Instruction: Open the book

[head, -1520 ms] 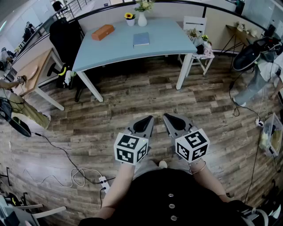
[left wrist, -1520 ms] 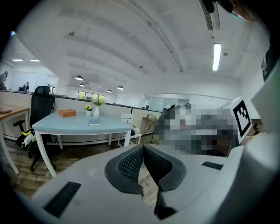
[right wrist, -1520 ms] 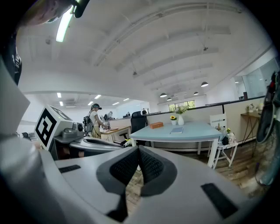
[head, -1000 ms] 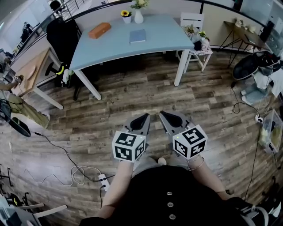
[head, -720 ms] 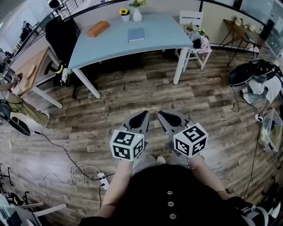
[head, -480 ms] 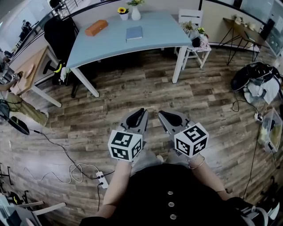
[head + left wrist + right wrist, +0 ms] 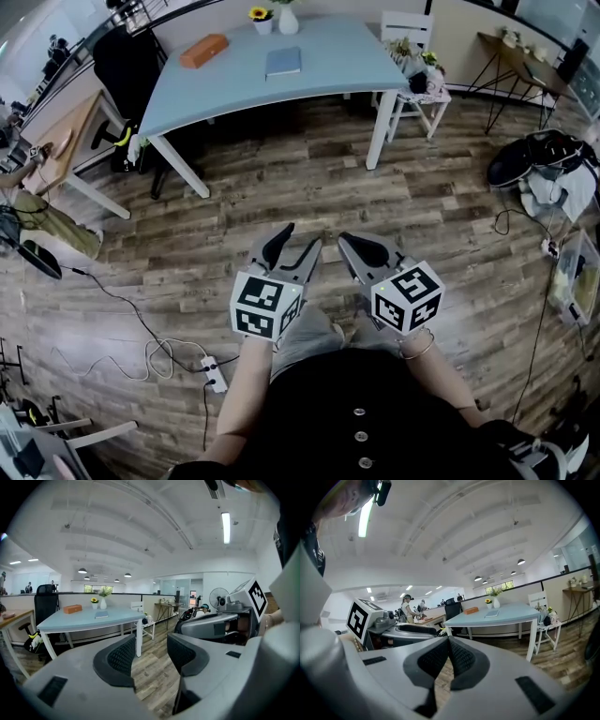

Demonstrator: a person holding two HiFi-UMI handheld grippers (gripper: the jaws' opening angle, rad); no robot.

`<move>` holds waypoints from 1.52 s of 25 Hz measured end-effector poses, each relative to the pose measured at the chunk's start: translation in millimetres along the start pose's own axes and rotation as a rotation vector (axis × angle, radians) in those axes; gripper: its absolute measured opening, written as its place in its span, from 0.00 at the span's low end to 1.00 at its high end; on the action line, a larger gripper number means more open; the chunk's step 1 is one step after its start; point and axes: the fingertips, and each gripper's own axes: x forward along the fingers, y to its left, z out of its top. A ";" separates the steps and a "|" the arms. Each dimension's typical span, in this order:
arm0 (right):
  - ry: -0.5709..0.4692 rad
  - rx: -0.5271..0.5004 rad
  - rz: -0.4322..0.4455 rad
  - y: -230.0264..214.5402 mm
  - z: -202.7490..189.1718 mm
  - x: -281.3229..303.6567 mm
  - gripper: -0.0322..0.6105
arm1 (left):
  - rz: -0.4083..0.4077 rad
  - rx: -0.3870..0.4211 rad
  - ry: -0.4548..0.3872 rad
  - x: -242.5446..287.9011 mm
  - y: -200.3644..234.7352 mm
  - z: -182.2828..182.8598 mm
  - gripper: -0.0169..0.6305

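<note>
Change: left claw [image 7: 296, 241] jaws have just been opening, now spread, nothing between. The right claw [image 7: 349, 246] is pinched closed, empty. The book [image 7: 283, 62] lies shut on the table [image 7: 337, 80], well ahead of both claws; likely readying, approach pending.

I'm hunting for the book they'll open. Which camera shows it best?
The head view: it looks down on the book, showing its whole cover. Both gripper views catch it far off, nearly edge-on, as a thin sliver on the table.
</note>
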 end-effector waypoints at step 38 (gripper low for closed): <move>-0.030 0.041 -0.187 -122.0 78.6 216.8 0.05 | -0.098 0.100 0.001 127.8 229.4 63.6 0.34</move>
